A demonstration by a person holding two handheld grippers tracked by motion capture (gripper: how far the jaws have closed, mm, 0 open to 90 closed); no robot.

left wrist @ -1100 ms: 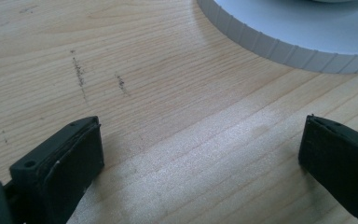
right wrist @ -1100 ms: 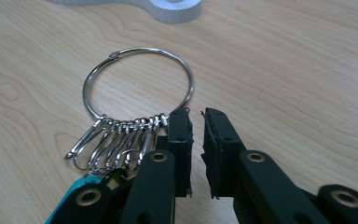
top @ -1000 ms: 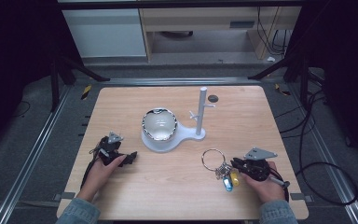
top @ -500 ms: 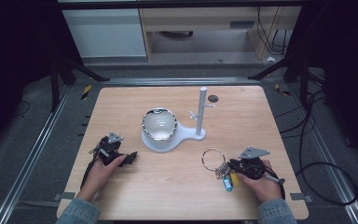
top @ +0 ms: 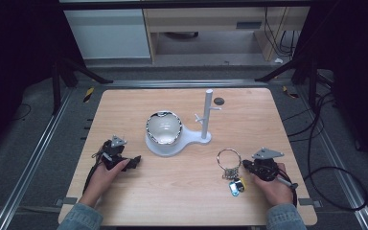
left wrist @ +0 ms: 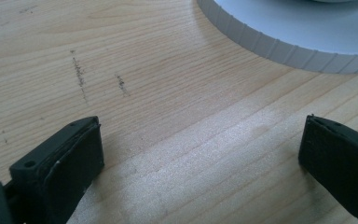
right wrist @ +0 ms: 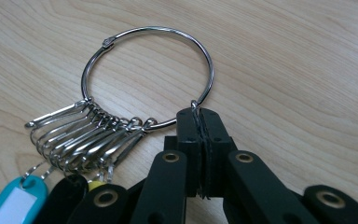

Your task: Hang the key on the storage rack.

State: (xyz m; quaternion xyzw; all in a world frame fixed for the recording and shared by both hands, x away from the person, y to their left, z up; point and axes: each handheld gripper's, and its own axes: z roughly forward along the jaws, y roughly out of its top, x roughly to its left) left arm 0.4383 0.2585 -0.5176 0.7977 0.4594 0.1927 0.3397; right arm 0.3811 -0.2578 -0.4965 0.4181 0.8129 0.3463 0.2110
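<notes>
1. Your left tool [top: 133, 163] rests low on the pale wooden bench [top: 124, 115] with its jaws spread wide and nothing between them. In the left gripper view the ribbed edge of the white plastic stand base [left wrist: 279, 46] lies just ahead of the jaws, apart from them. Push forward from here and I judge you could nudge that base and shift everything on it.

2. On the base sits a shiny silver bowl [top: 163, 128], and beside it rises a white upright post with short side pegs [top: 206, 115]. Both look light, so a knock from either side could well tip or slide them.

3. The large silver metal ring [right wrist: 147, 74] lies flat on the bench, right of the stand and well apart from it. A bunch of small wire clips [right wrist: 88, 135] hangs from it, carrying tags, one of them a turquoise plastic tag [right wrist: 9, 200].

4. Your right tool [right wrist: 199, 122] is clenched on the ring's thin wire at its near edge, jaws pressed together with the wire between the tips. The hold is narrow: as I see it, the ring may swivel or slip out when lifted, since the clips weigh down one side. The dangling tags could also snag on a peg.
</notes>
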